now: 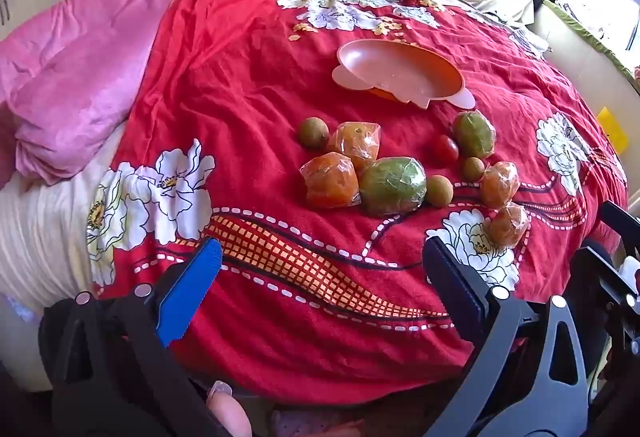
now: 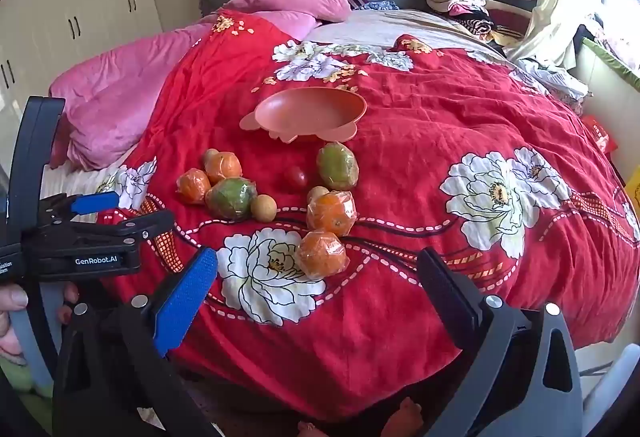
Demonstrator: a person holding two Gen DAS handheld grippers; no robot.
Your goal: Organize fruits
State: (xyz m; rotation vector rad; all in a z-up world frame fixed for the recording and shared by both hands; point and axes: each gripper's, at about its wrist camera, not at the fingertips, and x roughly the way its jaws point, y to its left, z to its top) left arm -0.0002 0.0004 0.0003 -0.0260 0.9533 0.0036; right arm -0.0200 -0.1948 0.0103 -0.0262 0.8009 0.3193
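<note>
Both grippers are held above the near edge of the red quilt point(image 2: 460, 109), jaws spread wide with nothing between them: the left gripper point(image 1: 320, 277) and the right gripper point(image 2: 316, 289). The fruits lie loose on the quilt in a cluster just before the empty orange bowl point(image 2: 308, 113), none yet in it. Four oranges point(image 2: 321, 252) and two green fruits point(image 2: 231, 198) are seen wrapped in clear film; a red tomato point(image 2: 296, 177) and several small brown fruits point(image 2: 264, 207) lie bare among them. The wrapped ones are judged firm and fairly light, but the film likely makes them slippery, so a hold across the widest middle is advised. The tomato is judged soft and easily bruised, so a gentle squeeze is called for. The small round ones may roll on the soft bedding
</note>
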